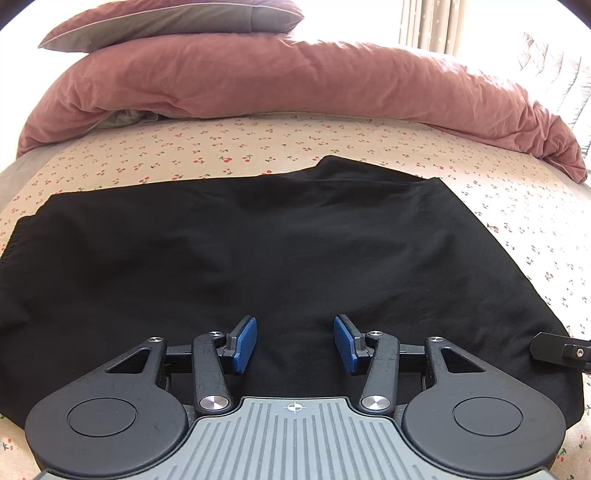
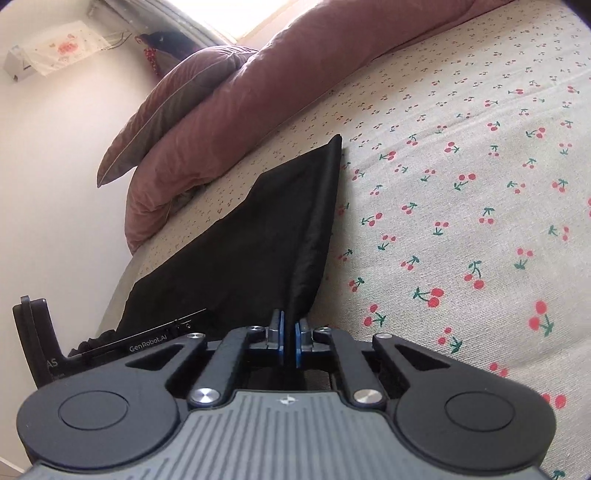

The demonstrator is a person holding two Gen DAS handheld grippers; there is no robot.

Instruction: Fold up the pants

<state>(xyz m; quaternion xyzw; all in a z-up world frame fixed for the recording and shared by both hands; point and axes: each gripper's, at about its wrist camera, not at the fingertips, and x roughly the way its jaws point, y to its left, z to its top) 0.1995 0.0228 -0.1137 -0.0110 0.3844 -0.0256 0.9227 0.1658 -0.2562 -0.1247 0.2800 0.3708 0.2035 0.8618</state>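
Black pants [image 1: 258,251] lie folded flat on the cherry-print bed sheet [image 1: 258,144]. My left gripper [image 1: 294,341] is open, its blue pads [image 1: 245,343] apart just above the near part of the pants. My right gripper [image 2: 290,332] is shut on the pants' right edge [image 2: 314,236], which rises as a fold from the sheet [image 2: 461,184]. The right gripper also shows at the right edge of the left wrist view [image 1: 557,350]. The left gripper's body shows at the lower left of the right wrist view [image 2: 40,339].
A dusty-pink duvet [image 1: 295,81] is bunched along the far side of the bed with a pink pillow [image 1: 166,22] on top. A window with curtains [image 1: 424,22] lies behind. The wall [image 2: 48,166] stands left of the bed.
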